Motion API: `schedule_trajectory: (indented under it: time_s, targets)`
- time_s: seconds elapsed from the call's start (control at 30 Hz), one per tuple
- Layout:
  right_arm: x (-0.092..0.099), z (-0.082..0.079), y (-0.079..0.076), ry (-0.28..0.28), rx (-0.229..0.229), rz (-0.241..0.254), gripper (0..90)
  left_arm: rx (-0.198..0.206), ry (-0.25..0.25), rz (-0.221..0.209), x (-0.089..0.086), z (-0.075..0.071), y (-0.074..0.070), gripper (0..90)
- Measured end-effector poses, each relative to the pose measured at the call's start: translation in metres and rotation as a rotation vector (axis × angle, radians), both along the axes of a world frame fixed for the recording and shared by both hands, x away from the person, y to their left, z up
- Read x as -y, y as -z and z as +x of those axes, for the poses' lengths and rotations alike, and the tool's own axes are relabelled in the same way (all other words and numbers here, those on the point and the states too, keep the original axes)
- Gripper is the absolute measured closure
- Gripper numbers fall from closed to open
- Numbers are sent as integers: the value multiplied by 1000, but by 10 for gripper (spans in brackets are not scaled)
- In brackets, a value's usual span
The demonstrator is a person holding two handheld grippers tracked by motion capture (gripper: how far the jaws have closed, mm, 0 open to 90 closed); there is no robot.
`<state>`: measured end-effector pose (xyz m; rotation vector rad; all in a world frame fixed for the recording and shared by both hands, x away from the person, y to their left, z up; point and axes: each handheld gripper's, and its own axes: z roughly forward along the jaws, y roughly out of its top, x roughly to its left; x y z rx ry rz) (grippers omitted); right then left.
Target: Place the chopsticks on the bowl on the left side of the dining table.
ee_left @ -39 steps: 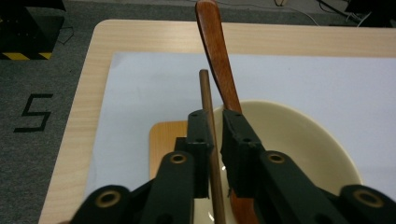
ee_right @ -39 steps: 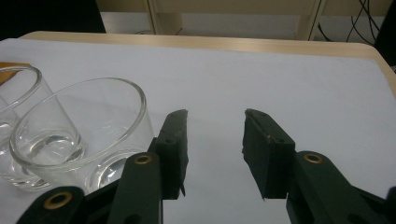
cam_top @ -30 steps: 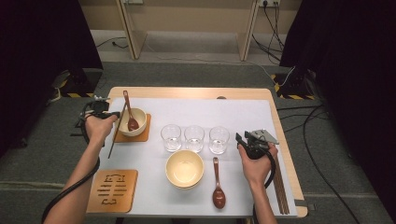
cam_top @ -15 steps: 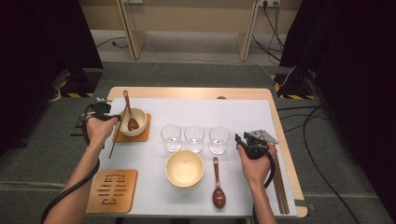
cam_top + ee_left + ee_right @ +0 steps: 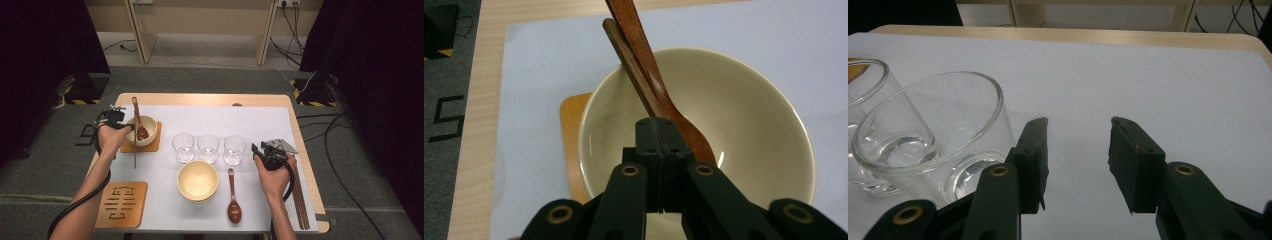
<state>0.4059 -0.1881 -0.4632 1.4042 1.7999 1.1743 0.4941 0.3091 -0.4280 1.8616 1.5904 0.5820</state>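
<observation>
Over the cream round bowl [image 5: 744, 125] on its orange wooden coaster [image 5: 151, 145], the left gripper [image 5: 659, 135] is pinched tight on a thin brown wooden chopstick [image 5: 630, 65]. A brown wooden spoon [image 5: 659, 90] lies in the bowl, touching the chopstick. Far off, the right gripper [image 5: 1078, 150] sits half open and empty beside a clear glass cup [image 5: 933, 145].

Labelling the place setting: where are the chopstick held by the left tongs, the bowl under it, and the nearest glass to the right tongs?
chopstick [image 5: 629, 62], left gripper view, shaft
bowl [image 5: 749, 95], left gripper view, inner wall
glass [image 5: 938, 125], right gripper view, side wall
</observation>
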Motion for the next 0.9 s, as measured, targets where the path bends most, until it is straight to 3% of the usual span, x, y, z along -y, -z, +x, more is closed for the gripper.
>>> schedule_trajectory:
  time_s: [0.3, 0.53, 0.9]
  targets:
    - [1, 0, -1, 2, -1, 0, 596, 7, -1, -1, 0, 0, 1, 867]
    - [2, 0, -2, -1, -3, -5, 594, 61, -5, -9, -5, -6, 0, 815]
    - [3, 0, -4, 2, -16, -11, 594, 151, 30, -14, -10, -21, -7, 718]
